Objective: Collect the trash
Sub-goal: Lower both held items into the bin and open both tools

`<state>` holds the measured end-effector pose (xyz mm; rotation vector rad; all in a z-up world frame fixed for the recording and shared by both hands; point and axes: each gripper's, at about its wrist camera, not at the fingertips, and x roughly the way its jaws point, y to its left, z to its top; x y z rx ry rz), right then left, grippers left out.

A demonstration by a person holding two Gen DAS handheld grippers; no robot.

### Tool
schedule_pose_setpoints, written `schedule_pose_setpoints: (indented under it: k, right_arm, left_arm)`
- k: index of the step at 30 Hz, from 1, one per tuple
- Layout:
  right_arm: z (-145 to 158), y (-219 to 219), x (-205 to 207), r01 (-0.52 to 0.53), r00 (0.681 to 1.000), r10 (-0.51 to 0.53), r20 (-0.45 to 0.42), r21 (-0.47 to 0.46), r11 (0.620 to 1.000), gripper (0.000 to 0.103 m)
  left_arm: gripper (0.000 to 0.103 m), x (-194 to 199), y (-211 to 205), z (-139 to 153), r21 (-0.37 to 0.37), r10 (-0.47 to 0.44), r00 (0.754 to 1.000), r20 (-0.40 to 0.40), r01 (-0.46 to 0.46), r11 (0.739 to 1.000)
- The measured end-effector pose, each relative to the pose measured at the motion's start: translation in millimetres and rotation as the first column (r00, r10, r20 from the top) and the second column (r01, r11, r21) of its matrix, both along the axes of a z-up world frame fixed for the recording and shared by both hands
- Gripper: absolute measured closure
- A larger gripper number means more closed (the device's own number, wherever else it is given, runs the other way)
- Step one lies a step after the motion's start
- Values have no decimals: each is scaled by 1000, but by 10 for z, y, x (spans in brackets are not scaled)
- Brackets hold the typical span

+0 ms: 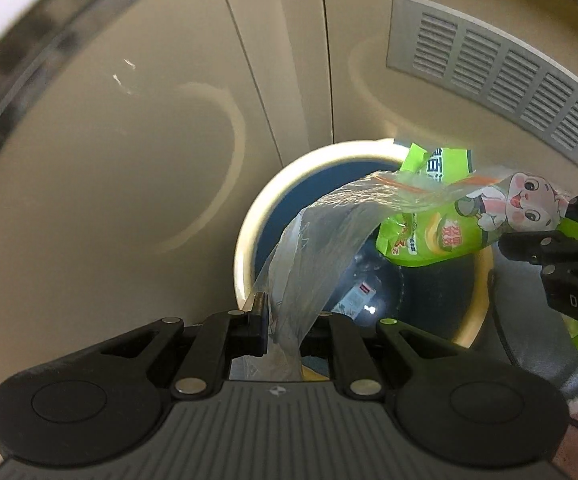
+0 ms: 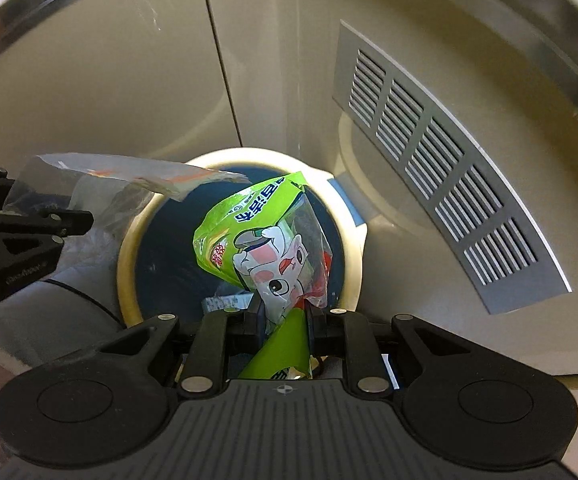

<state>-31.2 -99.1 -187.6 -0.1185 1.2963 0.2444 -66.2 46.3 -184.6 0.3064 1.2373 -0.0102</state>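
Observation:
A round bin with a cream rim (image 1: 245, 240) (image 2: 129, 248) and a dark blue inside stands on the floor below both grippers. My left gripper (image 1: 289, 320) is shut on a clear plastic bag (image 1: 321, 232) that hangs over the bin's mouth; the same clear plastic bag (image 2: 129, 178) shows at the left of the right wrist view. My right gripper (image 2: 287, 318) is shut on a green snack wrapper with a cartoon animal (image 2: 265, 248) (image 1: 469, 228), held above the bin. The right gripper (image 1: 529, 232) reaches in from the right edge. Small scraps (image 1: 359, 294) lie at the bin's bottom.
A beige cabinet front (image 1: 149, 140) with a vertical seam rises behind the bin. A grey slatted vent panel (image 1: 497, 72) (image 2: 441, 176) sits at the right. A sleeve (image 2: 49, 312) of the person shows beside the left gripper's body (image 2: 13, 248).

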Motion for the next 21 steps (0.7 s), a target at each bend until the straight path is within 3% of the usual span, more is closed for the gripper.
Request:
schedule_pose_setpoints:
  k: [14, 21]
  right_arm:
    - [-338, 99, 143, -35, 997, 33, -76, -26, 999, 82]
    - [-411, 139, 223, -47, 995, 43, -93, -41, 998, 82]
  left_arm:
    - [91, 314, -69, -404, -6, 10, 992, -127, -11, 1000]
    - [91, 331, -90, -553, 14, 1, 990, -143, 1, 1000]
